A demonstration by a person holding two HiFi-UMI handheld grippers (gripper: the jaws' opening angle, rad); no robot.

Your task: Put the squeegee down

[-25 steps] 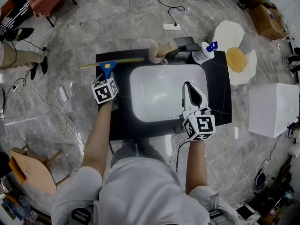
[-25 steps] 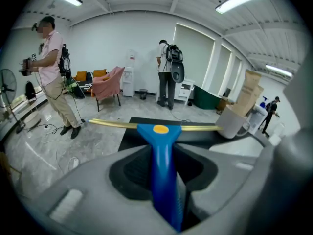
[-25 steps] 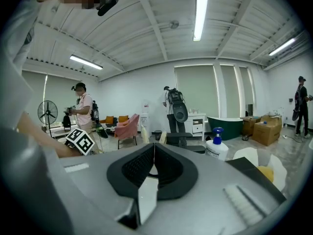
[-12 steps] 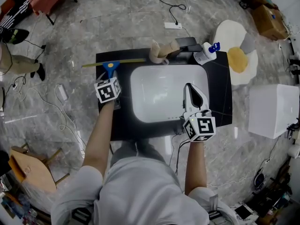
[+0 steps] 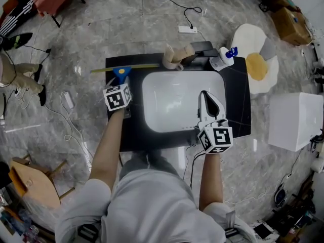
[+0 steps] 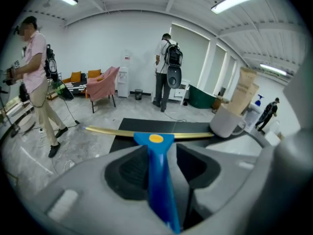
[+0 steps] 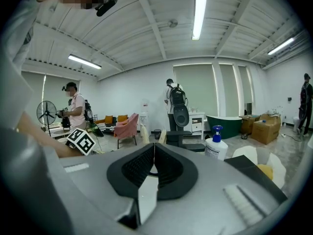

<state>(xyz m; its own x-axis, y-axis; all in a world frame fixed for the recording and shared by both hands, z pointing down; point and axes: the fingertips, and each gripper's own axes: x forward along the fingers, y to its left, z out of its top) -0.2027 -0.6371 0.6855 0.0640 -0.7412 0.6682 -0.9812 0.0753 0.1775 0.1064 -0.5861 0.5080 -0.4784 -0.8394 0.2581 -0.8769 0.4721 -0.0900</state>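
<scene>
The squeegee (image 5: 121, 71) lies on the black bench (image 5: 235, 100) just off the back-left corner of the white sink (image 5: 172, 103). Its brass-coloured blade runs crosswise, roughly parallel to the sink's back edge, and its right tip ends near a mug (image 6: 226, 122) at that corner. The blue handle stands square to the blade and points back toward the person, straight into the left claw (image 5: 120, 83).

In the left gripper view the handle (image 6: 155, 146) runs down the middle of the left claw (image 6: 160, 153), whose jaws are opening. A dark gap shows beside the handle on the right, so the pads seem to have let go rather than to be pinching it. The blade looks to rest on the bench, so the put-down seems all but done.

The handle's long axis lines up with the claw's own. The clean way out is therefore probably straight back along it, away from the sink's back-left corner, without nudging the handle sideways.

The right claw (image 5: 206, 99) is clenched on nothing (image 7: 152, 168), over the sink's right half, well apart from the squeegee. The left hand is much the nearer.
</scene>
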